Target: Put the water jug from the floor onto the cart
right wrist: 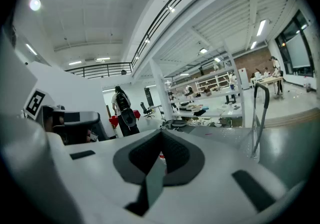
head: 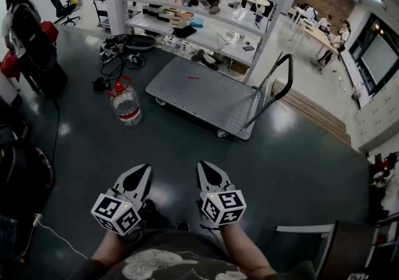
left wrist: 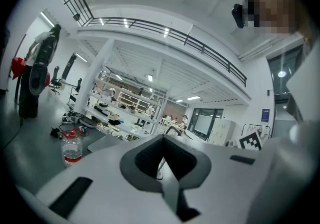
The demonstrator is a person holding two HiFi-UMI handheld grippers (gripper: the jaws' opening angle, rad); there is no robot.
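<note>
Standing upright on the floor (head: 187, 160) at left: water jug (head: 126, 104), red cap, near the flat cart (head: 206, 95), apart from it. Lower down, left gripper (head: 144, 168) jaws together, nothing between. Right gripper (head: 203, 166) likewise closed, empty.

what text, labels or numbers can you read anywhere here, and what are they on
No words or numbers are legible in any view.
water jug: it has a red label band, but the print is too small to read.
blue wall sign: too small and blurred to read.
left gripper and right gripper: the cubes carry black-and-white square markers, which are patterns only, not text.
</note>
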